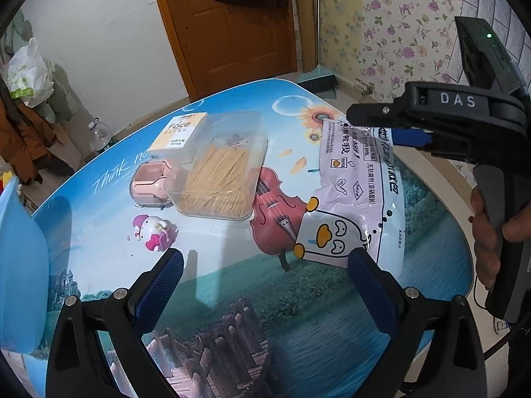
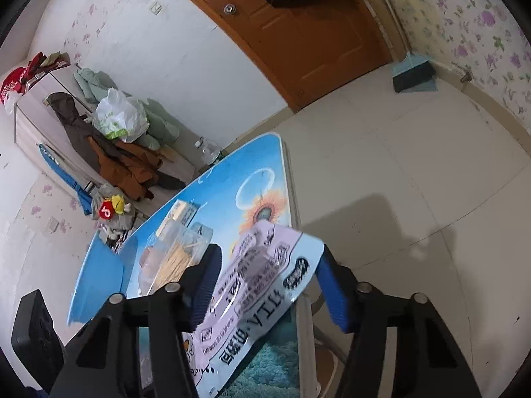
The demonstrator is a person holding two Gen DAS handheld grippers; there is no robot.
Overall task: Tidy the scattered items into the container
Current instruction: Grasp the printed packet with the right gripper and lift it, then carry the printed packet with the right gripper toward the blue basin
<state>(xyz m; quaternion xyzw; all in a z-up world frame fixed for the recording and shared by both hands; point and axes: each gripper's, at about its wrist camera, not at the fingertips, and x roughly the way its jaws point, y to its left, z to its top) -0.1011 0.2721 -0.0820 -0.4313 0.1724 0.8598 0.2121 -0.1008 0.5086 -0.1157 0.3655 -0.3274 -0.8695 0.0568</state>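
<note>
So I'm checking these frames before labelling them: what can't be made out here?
- Pale blue plastic container: left wrist view, cut off by the left edge; its inside is unseen.
- Pads of the right claw: the lilac printed snack bag lies between them; whether they press on it is unclear in both views.
- Clear plastic toothpick box: right wrist view, blurred and partly behind the claw finger.

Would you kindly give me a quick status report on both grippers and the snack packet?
Left gripper open, empty. Right gripper astride the snack packet, no firm grip visible. Packet's far end on the table. Nothing in the way.
</note>
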